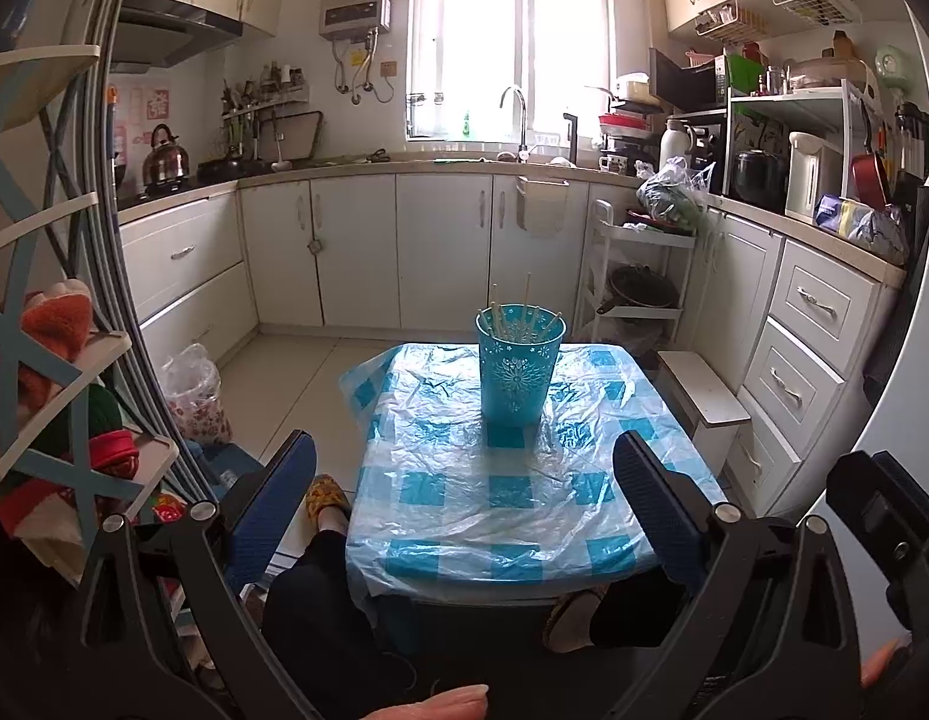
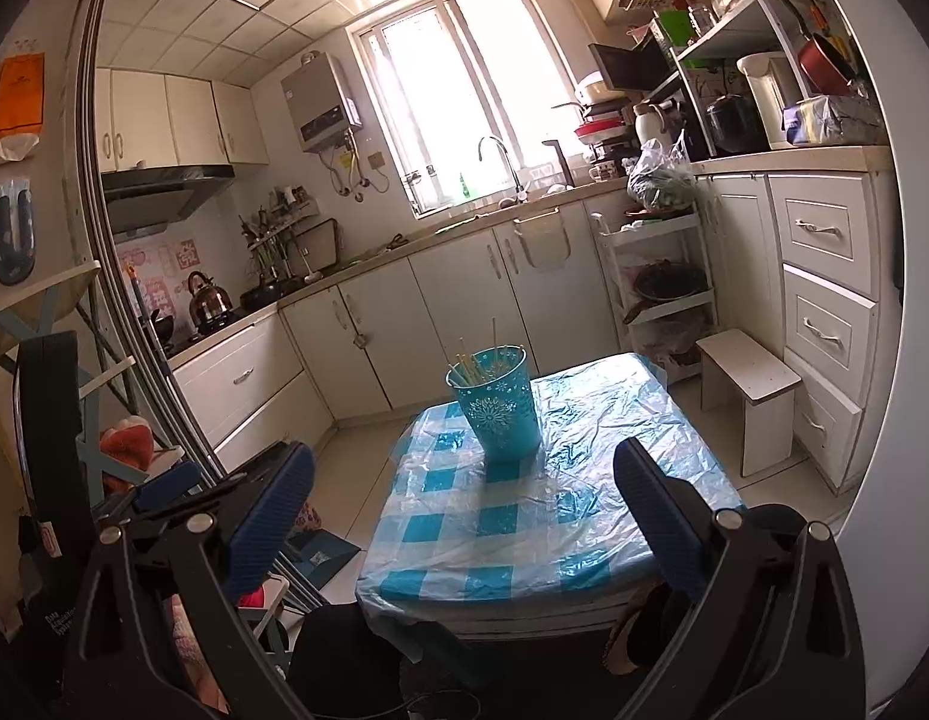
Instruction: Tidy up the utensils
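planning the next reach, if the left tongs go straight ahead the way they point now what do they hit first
Probably the blue cup holding chopsticks, standing on the table. The left tongs are open and empty, with the cup roughly centred between the fingers; depth is unclear, and a low path might brush the tabletop first.

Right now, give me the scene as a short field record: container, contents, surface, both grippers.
container: teal cup, upright, on the far half of the table
contents: thin pale chopsticks standing inside, tips above the rim; count unclear
surface: small table under a blue checked plastic cover; nothing else seen lying on it
left gripper: open, empty, held back from the cup
right gripper: open, empty, also short of the cup
nearby: white stool on the floor beside the table
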Motion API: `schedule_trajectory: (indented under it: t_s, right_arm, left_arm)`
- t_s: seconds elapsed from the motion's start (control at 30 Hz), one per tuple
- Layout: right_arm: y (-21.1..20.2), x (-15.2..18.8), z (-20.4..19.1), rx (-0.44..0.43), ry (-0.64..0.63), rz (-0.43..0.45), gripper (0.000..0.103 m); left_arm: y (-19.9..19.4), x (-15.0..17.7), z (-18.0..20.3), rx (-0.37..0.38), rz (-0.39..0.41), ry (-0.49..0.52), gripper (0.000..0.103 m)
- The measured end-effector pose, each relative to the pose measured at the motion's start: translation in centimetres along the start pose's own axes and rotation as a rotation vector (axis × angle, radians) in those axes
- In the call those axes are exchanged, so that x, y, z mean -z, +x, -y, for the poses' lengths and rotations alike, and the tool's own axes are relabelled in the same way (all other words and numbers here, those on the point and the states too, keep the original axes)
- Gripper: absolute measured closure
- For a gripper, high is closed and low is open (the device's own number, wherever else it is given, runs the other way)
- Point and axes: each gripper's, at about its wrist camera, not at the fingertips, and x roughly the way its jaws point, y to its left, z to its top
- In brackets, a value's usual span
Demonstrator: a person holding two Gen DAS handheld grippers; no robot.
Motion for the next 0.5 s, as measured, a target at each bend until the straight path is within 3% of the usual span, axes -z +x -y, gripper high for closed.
schedule_trajectory:
  t_s: [0.5]
  right_arm:
    - [-0.25,0.14,0.02,-0.005,-0.012,0.000,0.007]
  left_arm:
    - [-0.39,0.15,0.03,-0.008,0.008,0.003,0.008]
